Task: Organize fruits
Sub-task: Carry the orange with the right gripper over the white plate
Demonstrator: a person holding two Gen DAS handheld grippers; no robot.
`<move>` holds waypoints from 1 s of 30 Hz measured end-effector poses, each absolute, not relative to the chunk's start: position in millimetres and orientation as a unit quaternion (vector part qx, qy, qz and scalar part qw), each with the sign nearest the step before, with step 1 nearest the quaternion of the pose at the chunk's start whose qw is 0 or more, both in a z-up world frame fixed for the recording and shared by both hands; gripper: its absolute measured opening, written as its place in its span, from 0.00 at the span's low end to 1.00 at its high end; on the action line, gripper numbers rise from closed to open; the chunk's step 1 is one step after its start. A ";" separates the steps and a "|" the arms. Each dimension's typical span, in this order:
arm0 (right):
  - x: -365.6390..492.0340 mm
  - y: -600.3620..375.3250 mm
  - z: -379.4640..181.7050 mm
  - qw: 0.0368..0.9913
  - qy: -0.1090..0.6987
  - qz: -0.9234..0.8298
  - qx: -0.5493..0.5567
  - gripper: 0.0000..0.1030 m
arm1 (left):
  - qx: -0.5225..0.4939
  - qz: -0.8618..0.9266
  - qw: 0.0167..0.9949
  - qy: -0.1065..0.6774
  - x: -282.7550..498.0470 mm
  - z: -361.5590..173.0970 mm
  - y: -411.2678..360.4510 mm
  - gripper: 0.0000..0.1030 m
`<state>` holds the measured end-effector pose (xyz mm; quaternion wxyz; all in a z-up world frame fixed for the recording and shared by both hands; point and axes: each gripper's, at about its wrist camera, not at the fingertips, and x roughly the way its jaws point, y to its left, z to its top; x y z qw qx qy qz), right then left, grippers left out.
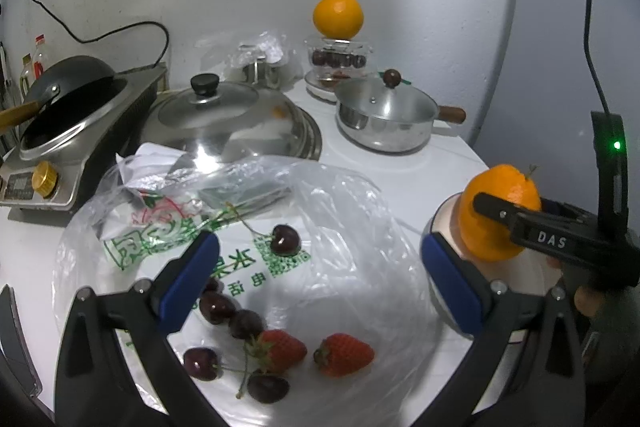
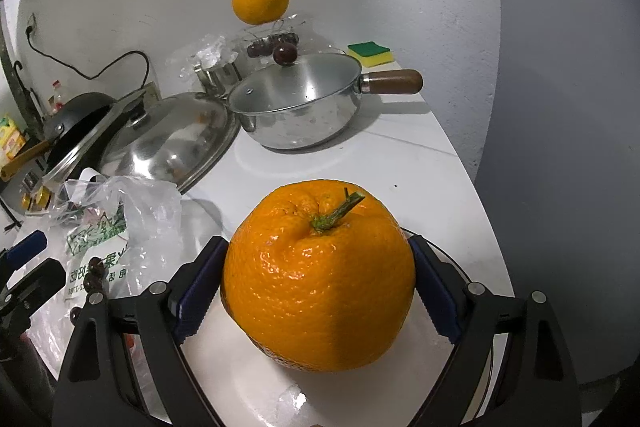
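Note:
A large orange (image 2: pixel 320 291) with a green stem rests on a white dish (image 2: pixel 224 367) at the counter's right. My right gripper (image 2: pixel 318 267) is shut on it, blue pads against both its sides. The left wrist view shows the same orange (image 1: pixel 488 239) with one black finger (image 1: pixel 496 211) across it. My left gripper (image 1: pixel 320 247) stands open above a clear plastic bag (image 1: pixel 360 211). On the bag lie several dark cherries (image 1: pixel 218 307), one apart (image 1: pixel 285 239), and two strawberries (image 1: pixel 280 349) (image 1: pixel 344 355). A second orange (image 1: pixel 338 15) sits on a glass container of cherries (image 1: pixel 338 59) by the back wall.
A steel saucepan (image 1: pixel 384 115) with a wooden handle stands mid-counter. A large domed lid (image 1: pixel 224 119) lies left of it, and an induction cooker with a black wok (image 1: pixel 68 115) is at far left. A sponge (image 2: pixel 368 51) lies behind the pan. The counter's edge (image 2: pixel 480 219) runs close on the right.

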<state>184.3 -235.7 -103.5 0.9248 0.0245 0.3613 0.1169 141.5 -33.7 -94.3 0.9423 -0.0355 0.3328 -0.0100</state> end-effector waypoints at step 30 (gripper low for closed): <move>162.7 -212.0 -80.8 0.938 0.332 0.095 -0.033 0.90 | -0.049 -0.007 0.950 0.307 107.1 -74.6 -11.2 0.99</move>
